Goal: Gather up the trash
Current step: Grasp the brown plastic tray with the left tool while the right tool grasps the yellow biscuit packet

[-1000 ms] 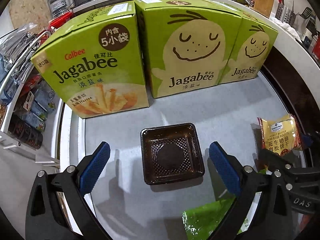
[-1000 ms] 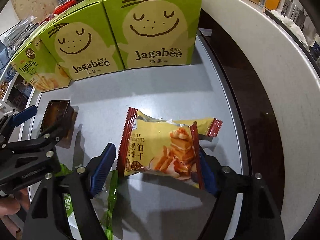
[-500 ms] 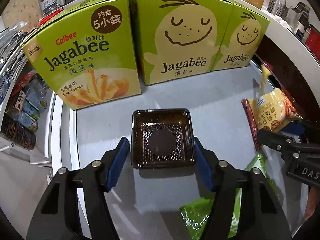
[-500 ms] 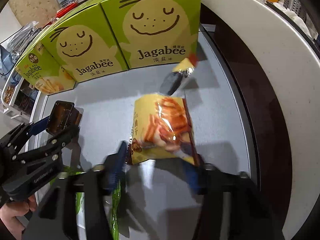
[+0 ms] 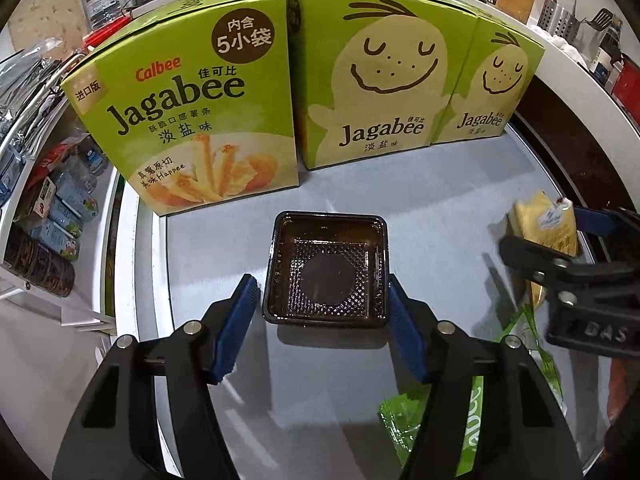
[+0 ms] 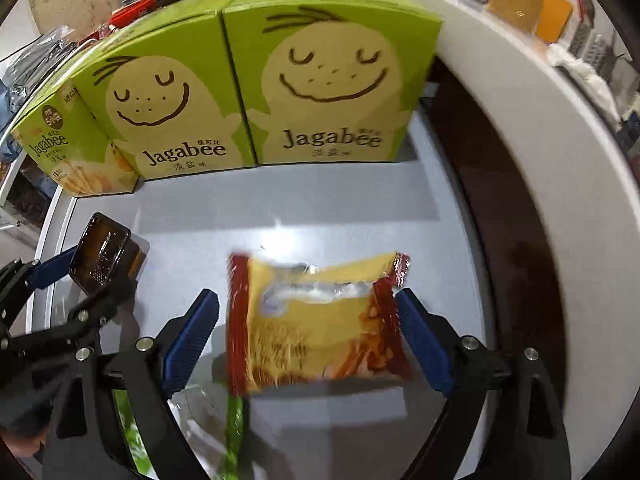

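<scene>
**Both grippers close in on trash**

Grey tabletop (image 5: 440,208) fronts a row of green Jagabee snack boxes (image 5: 380,76). Left gripper (image 5: 320,320), wide a second ago, has narrowed onto the dark brown square plastic tray (image 5: 326,270), its pads flanking the tray's sides, contact uncertain. Right gripper (image 6: 308,332), right of the tray, brackets the blurred yellow biscuit packet with red ends (image 6: 316,324), which has tumbled and settled between its fingers; grip unclear. A green wrapper (image 5: 472,420) lies nearer than the tray, uncollected.

Left gripper (image 5: 320,320): black frame, blue pads, silver screws.
</scene>
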`<control>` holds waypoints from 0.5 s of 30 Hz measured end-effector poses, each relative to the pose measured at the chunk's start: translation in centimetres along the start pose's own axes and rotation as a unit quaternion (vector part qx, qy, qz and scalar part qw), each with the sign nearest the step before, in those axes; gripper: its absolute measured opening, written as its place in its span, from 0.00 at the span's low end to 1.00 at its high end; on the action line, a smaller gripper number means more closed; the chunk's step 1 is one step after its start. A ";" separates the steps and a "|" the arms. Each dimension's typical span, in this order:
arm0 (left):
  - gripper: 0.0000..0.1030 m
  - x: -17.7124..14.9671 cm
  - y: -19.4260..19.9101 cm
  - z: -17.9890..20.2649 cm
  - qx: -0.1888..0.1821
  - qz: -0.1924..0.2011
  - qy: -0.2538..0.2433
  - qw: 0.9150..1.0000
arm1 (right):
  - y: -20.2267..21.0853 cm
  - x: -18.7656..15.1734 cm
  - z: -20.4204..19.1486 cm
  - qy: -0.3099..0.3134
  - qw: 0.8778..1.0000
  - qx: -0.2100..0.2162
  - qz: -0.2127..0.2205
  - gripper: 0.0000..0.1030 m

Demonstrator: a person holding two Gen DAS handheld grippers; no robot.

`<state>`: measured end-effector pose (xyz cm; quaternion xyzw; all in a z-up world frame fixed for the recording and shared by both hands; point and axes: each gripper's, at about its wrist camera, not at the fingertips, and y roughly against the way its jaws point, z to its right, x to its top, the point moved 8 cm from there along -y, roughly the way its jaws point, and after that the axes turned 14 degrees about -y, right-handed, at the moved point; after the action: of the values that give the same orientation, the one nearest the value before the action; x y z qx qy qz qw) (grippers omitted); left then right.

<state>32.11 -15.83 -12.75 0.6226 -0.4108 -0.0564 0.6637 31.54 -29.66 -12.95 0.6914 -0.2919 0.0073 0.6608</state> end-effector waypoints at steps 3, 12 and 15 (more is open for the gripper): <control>0.63 -0.2 0.1 -0.1 0.001 0.000 -0.003 1.000 | -0.4 -0.4 -1.1 0.017 0.999 0.027 -0.016 0.72; 0.63 -0.9 0.3 -1.0 0.001 -0.002 -0.004 1.000 | 0.5 -2.2 -3.5 0.111 0.994 0.007 0.010 0.81; 0.63 -0.9 0.2 -0.8 -0.001 -0.001 -0.003 1.000 | 0.7 -2.2 -3.4 0.110 0.994 0.008 0.009 0.81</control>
<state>31.89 -14.64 -12.95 0.6221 -0.4118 -0.0599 0.6632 30.77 -25.63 -12.77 0.6892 -0.2237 0.0915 0.6831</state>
